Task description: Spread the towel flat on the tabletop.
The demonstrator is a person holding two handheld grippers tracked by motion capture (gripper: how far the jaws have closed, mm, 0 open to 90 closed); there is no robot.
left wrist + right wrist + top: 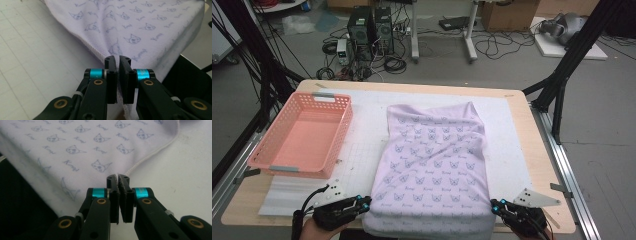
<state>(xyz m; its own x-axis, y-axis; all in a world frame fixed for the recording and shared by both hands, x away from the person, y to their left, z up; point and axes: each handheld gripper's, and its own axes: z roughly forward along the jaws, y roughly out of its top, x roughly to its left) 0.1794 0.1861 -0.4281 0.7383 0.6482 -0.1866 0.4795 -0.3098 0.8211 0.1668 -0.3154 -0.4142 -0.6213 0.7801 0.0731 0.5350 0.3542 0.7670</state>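
High view: both near corners of the towel gripped, fold not yet made

From the left, an empty pink basket (pixel 302 135) sits apart on the table (pixel 517 100); the left gripper (pixel 365 201) is clenched on the near left corner of the lilac towel (pixel 434 160), which lies spread in the middle with its near edge over the table edge; the right gripper (pixel 495 206) is clenched on the near right corner. Judged from this, the grasp is done; folding and perhaps basketing are left

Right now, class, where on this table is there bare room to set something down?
Free: the white mat strip between the pink basket and the lilac towel, the strip behind the towel, and the mat to its right. Crowded: the near edge, where left gripper and right gripper pinch the towel's corners.
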